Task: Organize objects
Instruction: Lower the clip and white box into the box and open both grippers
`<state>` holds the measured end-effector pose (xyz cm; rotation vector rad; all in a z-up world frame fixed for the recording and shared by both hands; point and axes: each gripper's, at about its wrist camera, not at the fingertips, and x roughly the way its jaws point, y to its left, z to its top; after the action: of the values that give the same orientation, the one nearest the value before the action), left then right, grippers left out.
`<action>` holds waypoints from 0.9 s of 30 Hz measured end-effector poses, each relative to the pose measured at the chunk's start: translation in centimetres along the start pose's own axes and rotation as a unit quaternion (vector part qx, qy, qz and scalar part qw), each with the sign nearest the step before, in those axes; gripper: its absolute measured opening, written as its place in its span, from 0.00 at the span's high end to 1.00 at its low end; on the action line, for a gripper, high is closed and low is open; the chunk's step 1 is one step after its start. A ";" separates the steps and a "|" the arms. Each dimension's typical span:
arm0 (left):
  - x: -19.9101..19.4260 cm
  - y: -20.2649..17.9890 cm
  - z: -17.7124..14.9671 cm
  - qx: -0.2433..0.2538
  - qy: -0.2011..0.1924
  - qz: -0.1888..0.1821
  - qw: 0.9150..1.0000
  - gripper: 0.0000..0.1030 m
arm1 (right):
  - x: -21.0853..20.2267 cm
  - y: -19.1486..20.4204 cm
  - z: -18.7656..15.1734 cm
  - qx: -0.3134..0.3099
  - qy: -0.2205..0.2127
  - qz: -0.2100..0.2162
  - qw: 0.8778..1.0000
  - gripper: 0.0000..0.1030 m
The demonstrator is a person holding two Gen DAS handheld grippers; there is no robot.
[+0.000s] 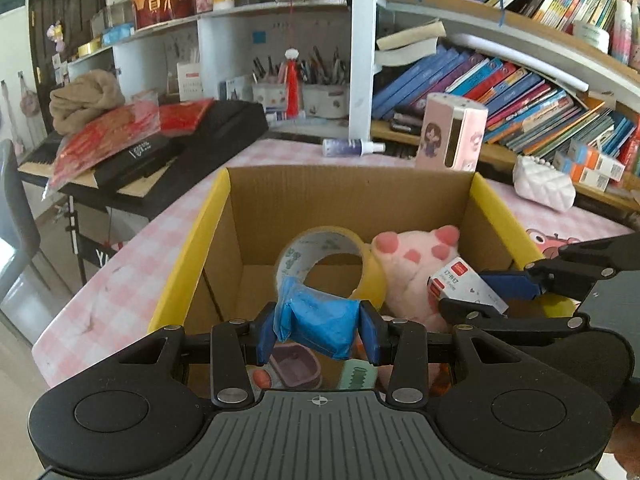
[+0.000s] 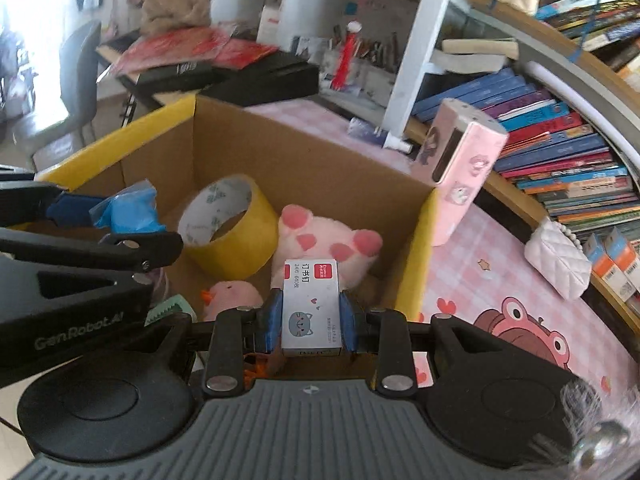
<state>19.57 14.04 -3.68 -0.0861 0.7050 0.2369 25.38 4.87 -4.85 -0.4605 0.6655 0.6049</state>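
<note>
A cardboard box (image 1: 352,200) with yellow-edged flaps stands on the pink checked table. My left gripper (image 1: 319,334) is shut on a crumpled blue packet (image 1: 316,322), held over the box's near edge. My right gripper (image 2: 311,320) is shut on a small white staple box (image 2: 311,312) with a cat drawing, also above the box's near side. The staple box (image 1: 464,284) and the right gripper (image 1: 486,294) show at the right in the left wrist view; the blue packet (image 2: 128,210) shows at the left in the right wrist view. Inside lie a yellow tape roll (image 1: 332,264), a pink plush (image 1: 416,264) and small toys.
A pink rectangular device (image 1: 452,136) stands just behind the box, a small spray bottle (image 1: 352,147) lies beside it. A white quilted purse (image 1: 544,188) sits at the right. Bookshelves line the back; a black keyboard case (image 1: 168,152) with red packets is at the left.
</note>
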 end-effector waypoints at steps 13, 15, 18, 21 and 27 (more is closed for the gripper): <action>1.0 0.9 -0.1 -0.021 0.015 -0.007 1.000 0.50 | 0.4 0.2 0.4 -0.003 0.010 -0.004 1.000 0.70; 0.3 1.2 0.0 -0.024 0.001 -0.011 1.000 0.44 | -0.3 -0.1 0.3 0.011 0.004 -0.012 1.000 0.67; -1.3 1.5 0.1 -0.031 -0.018 -0.014 0.999 0.29 | -1.9 -0.4 0.0 0.033 -0.008 -0.024 0.999 0.65; -3.1 1.6 0.1 -0.033 -0.038 -0.028 0.998 0.25 | -3.7 -0.4 -0.4 0.054 -0.022 -0.038 0.998 0.62; -7.5 1.2 -0.6 -0.023 -0.077 -0.049 0.996 0.14 | -8.3 0.7 -1.8 0.092 -0.055 -0.070 0.992 0.52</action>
<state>13.39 13.75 0.70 -0.1438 0.5411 0.1631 18.95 1.30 -0.61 -0.2965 0.5724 0.4296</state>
